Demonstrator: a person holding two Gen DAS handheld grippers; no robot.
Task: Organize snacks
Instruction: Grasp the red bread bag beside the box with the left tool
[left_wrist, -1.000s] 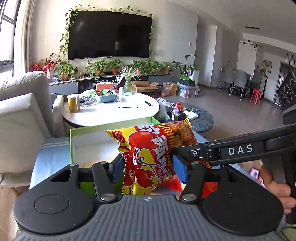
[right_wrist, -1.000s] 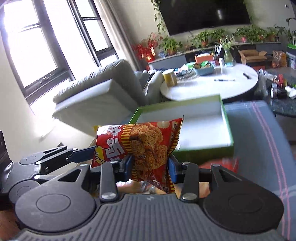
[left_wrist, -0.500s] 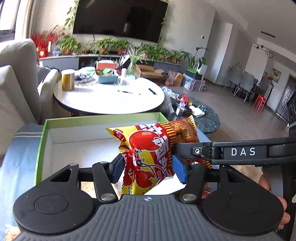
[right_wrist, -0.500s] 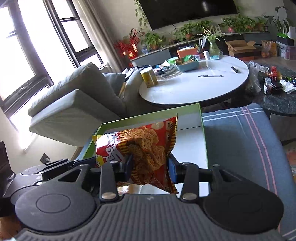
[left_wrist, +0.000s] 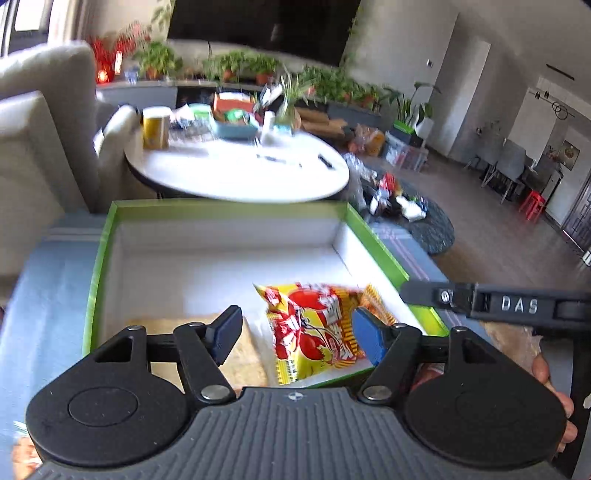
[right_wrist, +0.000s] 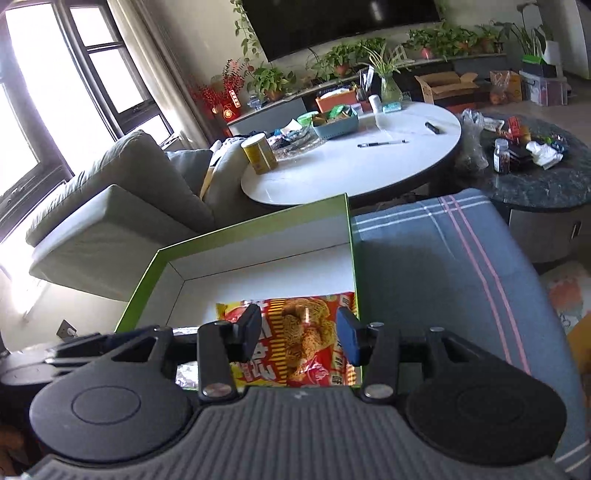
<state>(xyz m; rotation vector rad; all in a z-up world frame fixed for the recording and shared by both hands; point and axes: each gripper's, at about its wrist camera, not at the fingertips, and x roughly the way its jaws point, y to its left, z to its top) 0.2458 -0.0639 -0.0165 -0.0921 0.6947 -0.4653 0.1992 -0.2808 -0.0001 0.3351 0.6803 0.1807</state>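
A red and yellow snack bag (left_wrist: 317, 328) lies inside the green-rimmed white box (left_wrist: 229, 210), near its front right corner. My left gripper (left_wrist: 295, 332) is open above the box, and the bag lies below, between its fingers. In the right wrist view the same bag (right_wrist: 299, 343) lies flat in the box (right_wrist: 258, 229) at the front right. My right gripper (right_wrist: 301, 332) is open just above it. A tan flat packet (left_wrist: 243, 354) lies in the box left of the bag.
The box sits on a blue-grey striped cloth (right_wrist: 443, 258). Behind it is a round white table (right_wrist: 354, 162) with a yellow can (right_wrist: 258, 153), a blue basket and a pen. A grey sofa (right_wrist: 118, 206) is at the left, a dark round table (right_wrist: 535, 173) at the right.
Both grippers moved down over the box and opened. The snack bag they held together now lies on the box floor.
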